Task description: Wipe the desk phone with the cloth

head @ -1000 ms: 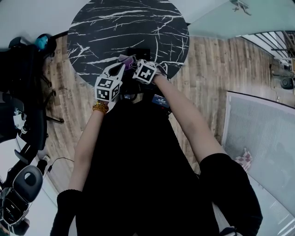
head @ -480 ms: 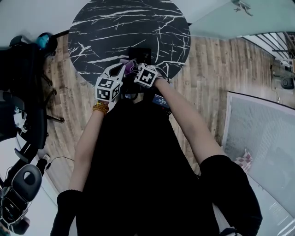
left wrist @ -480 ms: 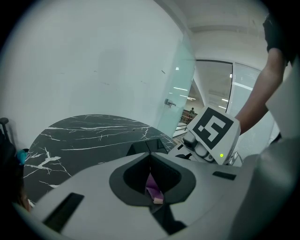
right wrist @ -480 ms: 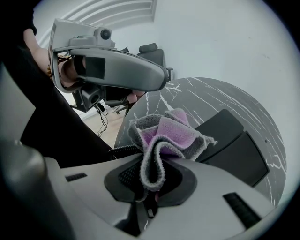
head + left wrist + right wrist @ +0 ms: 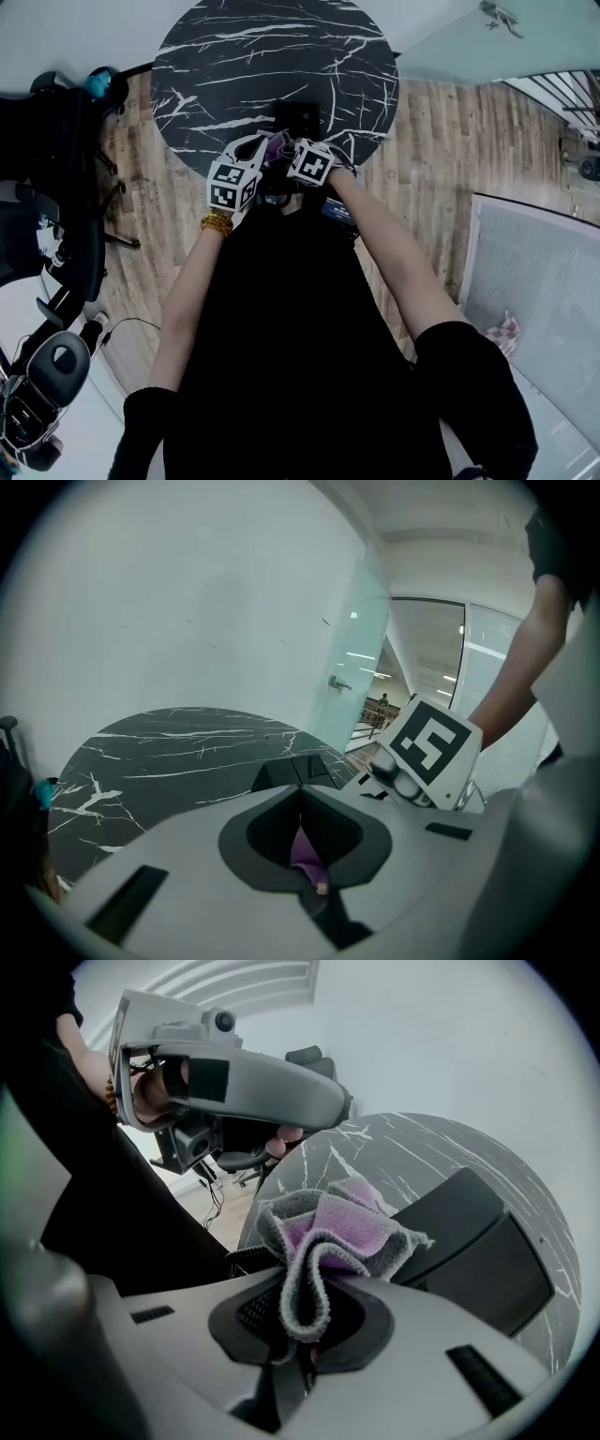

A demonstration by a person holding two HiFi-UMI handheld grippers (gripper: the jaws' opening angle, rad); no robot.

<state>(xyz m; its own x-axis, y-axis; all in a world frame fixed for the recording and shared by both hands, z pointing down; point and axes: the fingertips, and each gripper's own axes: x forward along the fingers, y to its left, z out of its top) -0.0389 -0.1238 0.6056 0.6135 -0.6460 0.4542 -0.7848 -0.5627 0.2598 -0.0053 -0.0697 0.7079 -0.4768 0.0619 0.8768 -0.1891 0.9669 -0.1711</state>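
While the person stands at the near rim of the round, white-veined black marble table (image 5: 234, 56), both tools are bunched together over its edge. Left first: the left claw (image 5: 301, 817) is squeezed together, and there's a sliver of purple pinched in the seam. By the colour, I'd say that's a corner of the cloth. Moving across, there it is, the fluffy purple cloth with its grey border (image 5: 330, 1227), scrunched into a ruffled ball and held up off the table. Next, the right claw (image 5: 298, 1349), clamped firmly on the cloth's folded edge, the bundle billowing out in front of it. And just beyond that bundle, the black wedge-shaped desk phone (image 5: 478, 1241), sitting on the table near the person's side, its sloped face dark and bare. Cloth and phone look close, but I can't tell whether they touch. So where are we? Cloth picked up and gripped, that much is done. The wiping itself hasn't visibly begun, as I read it: the whole of the phone's face is left to go over.
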